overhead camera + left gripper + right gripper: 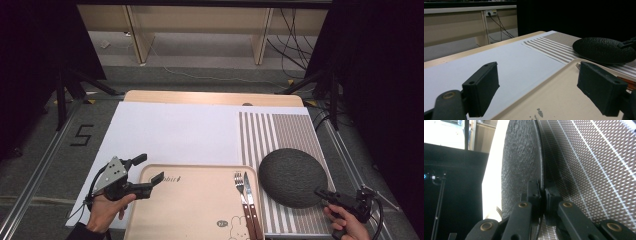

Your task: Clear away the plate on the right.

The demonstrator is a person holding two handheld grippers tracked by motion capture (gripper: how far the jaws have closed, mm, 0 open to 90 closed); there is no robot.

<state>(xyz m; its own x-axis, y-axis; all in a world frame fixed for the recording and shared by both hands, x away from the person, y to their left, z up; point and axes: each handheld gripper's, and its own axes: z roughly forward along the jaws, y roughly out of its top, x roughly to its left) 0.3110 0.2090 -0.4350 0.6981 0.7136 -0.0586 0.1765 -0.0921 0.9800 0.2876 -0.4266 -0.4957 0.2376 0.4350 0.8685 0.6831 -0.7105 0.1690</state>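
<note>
A round dark textured plate (292, 176) lies on the striped placemat (280, 130) at the right. My right gripper (322, 192) is at the plate's near right rim; in the right gripper view its jaws are shut on the plate's rim (541, 187), one above and one below. A beige tray (195, 205) sits at the front centre with a fork (241, 192) and a knife (249, 195) along its right side. My left gripper (147, 172) stands open over the tray's far left corner, and its fingers (482, 90) hold nothing.
A white sheet (170, 132) covers the left and middle of the wooden table (215, 97). Dark stands and cables flank the table on the floor. A pale wooden frame (200, 30) stands beyond the far edge.
</note>
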